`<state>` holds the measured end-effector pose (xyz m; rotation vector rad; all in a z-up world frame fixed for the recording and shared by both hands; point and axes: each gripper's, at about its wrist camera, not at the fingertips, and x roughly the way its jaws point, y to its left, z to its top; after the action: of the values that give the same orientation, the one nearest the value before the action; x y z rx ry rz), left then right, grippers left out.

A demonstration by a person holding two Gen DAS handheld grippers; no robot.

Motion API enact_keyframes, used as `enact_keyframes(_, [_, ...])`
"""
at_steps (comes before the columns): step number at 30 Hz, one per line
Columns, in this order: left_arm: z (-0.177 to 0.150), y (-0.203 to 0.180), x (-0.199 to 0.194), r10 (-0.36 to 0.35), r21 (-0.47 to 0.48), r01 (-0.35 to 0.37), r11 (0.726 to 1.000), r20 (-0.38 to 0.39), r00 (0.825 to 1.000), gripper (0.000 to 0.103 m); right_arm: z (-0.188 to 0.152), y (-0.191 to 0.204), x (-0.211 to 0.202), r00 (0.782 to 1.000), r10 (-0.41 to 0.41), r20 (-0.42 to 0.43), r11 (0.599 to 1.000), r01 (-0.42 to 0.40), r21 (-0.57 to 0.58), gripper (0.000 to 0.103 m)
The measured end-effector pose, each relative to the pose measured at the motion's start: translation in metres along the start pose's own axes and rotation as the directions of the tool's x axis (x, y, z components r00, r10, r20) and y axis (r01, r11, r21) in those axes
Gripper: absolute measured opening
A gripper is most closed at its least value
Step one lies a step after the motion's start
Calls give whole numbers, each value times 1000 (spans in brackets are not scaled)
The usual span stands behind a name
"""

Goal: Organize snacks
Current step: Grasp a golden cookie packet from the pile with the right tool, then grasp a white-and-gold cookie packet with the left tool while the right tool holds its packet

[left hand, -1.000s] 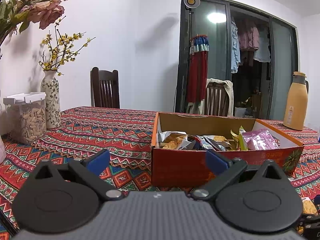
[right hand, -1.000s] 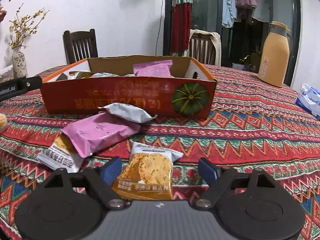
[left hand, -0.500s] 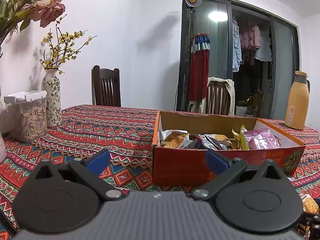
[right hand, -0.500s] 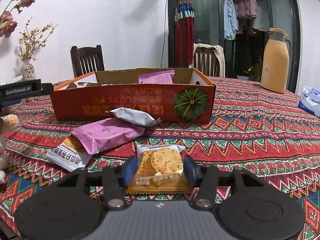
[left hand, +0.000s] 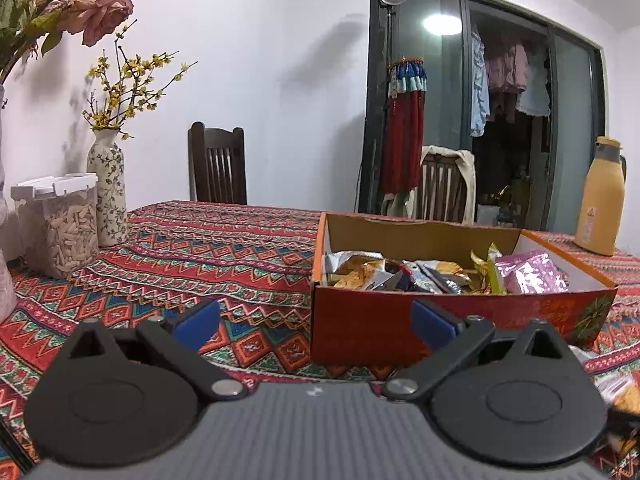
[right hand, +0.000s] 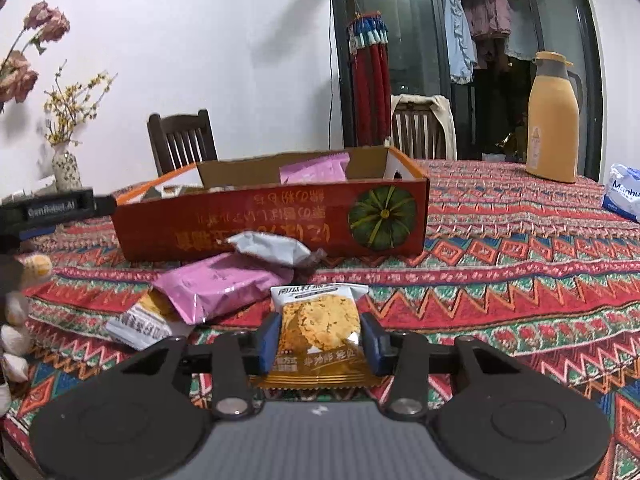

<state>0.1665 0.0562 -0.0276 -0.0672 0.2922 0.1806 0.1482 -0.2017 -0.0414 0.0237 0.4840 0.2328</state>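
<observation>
Landmark: patterned red cloth (left hand: 224,264) covering the surface. At its far left edge stands a floral vase (left hand: 107,192) with yellow sprigs; touching or just beside it, nearer the camera, a clear lidded container (left hand: 60,224) of pale seeds. Pink roses (left hand: 100,12) hang above these. Behind the cloth: two dark wooden chairs (left hand: 218,168), one draped with pale fabric (right hand: 436,124). Far right on the cloth: tan flask (right hand: 554,120); further right, a white-blue tissue pack (right hand: 624,196).
</observation>
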Motion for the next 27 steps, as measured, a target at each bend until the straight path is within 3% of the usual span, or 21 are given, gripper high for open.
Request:
enact_keyframes(3, [1, -4, -4, -10, 22, 11, 1000, -61, 998, 103, 4, -4, -6, 999, -2, 35, 1000, 2, 0, 41])
enact_keyframes(7, [0, -19, -14, -80, 38, 88, 995, -164, 983, 103, 12, -12, -9, 997, -11, 78, 1000, 11, 1, 41])
enact_keyframes(12, [-4, -41, -21, -167, 39, 190, 981, -326, 930, 103, 19, -26, -10, 992, -34, 125, 999, 34, -1, 42])
enact_keyframes(16, [-15, -62, -23, -180, 91, 232, 968, -387, 904, 103, 24, -39, -6, 990, -33, 138, 999, 30, 24, 42])
enact_keyframes(19, [-22, -77, -19, -159, 120, 227, 966, -413, 897, 103, 24, -39, -6, 989, -7, 145, 1000, 5, 15, 42])
enact_keyframes(23, [-24, -89, -10, -133, 133, 209, 969, -431, 893, 92, 23, -40, -5, 991, 22, 135, 1000, -25, 15, 42])
enact_keyframes(27, [-27, -96, 3, -97, 129, 169, 977, -436, 895, 88, 21, -43, -5, 990, 49, 130, 998, -52, 18, 42])
